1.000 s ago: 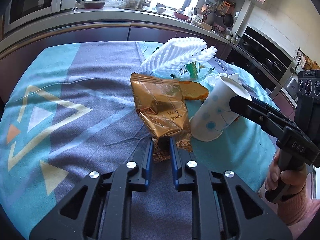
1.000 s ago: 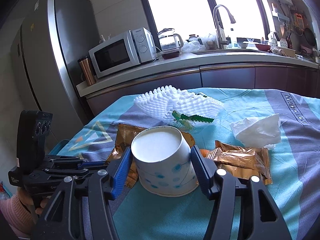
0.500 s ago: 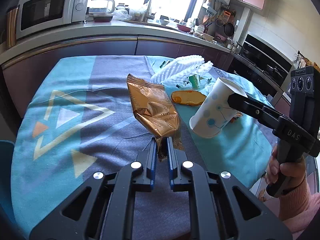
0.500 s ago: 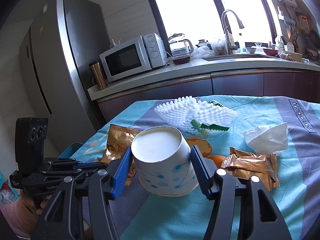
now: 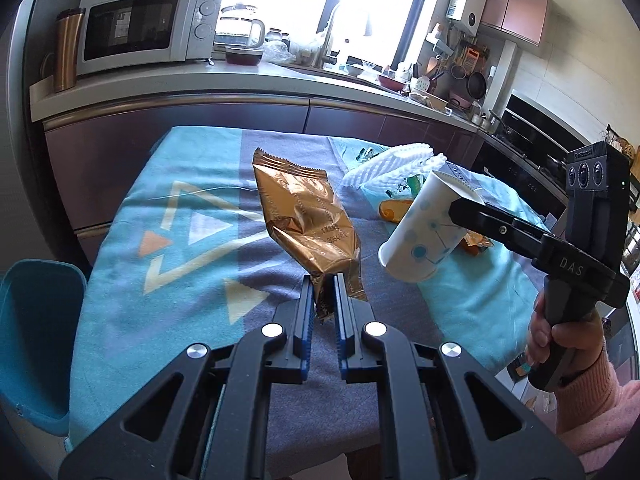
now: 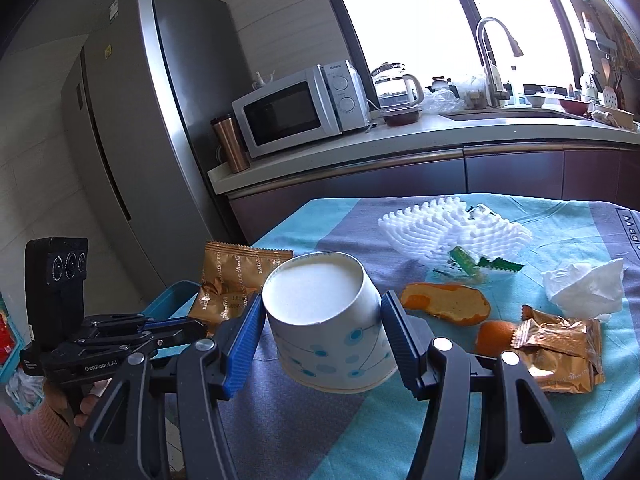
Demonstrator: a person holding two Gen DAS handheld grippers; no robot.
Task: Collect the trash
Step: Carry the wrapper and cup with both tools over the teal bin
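My left gripper is shut on the bottom edge of a gold foil snack wrapper and holds it lifted above the table; the wrapper also shows in the right wrist view. My right gripper is shut on a white paper cup with blue dots, held upside down and tilted in the air; the cup also shows in the left wrist view. On the cloth lie white foam netting, a green wrapper, orange peel, a crumpled tissue and more gold wrappers.
A teal bin stands at the table's left edge, below the table top. The table wears a blue and grey cloth. A kitchen counter with a microwave and kettle runs behind. A fridge stands at the left.
Both grippers have risen and pulled back from the table. The gold wrapper and the cup are now lifted clear of the cloth and shifted left, and the teal bin has come into view.
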